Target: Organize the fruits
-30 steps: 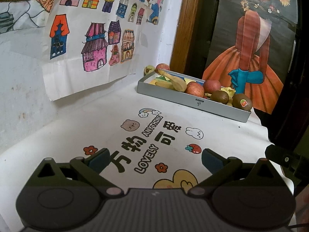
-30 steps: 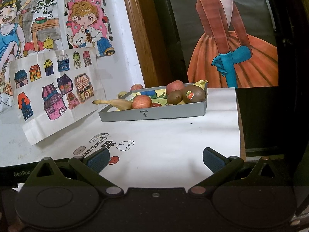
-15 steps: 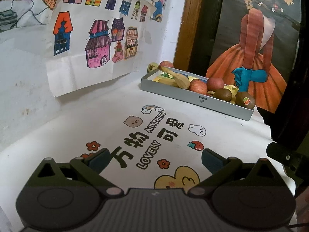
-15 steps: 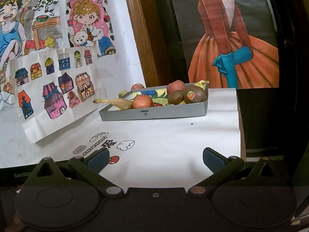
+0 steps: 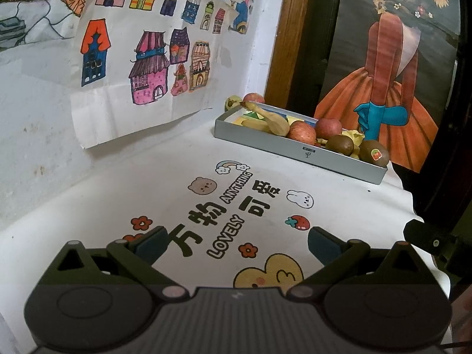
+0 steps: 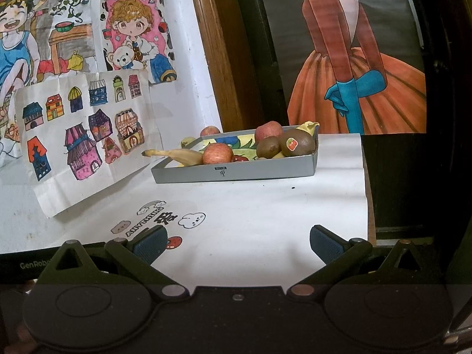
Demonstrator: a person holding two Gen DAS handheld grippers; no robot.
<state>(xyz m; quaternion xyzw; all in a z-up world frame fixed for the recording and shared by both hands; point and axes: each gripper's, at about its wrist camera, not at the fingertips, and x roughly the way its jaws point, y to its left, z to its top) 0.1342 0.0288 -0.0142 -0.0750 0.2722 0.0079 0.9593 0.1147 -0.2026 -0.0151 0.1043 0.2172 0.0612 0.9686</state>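
Two kiwis (image 6: 284, 146), apples (image 6: 217, 153) and a banana (image 6: 177, 155) fill the grey tray (image 6: 236, 172), well ahead of both hand-held grippers: left hand-held gripper (image 5: 236, 243) and right hand-held gripper (image 6: 237, 243) gape wide, empty, above the counter (image 6: 265, 206).

One tray (image 6: 265, 171), three apples (image 6: 216, 153), two kiwis (image 6: 296, 143), one banana (image 6: 180, 156)

Left claw (image 5: 236, 243) spread wide, empty; right claw (image 6: 237, 242) likewise, both level, forward-facing.
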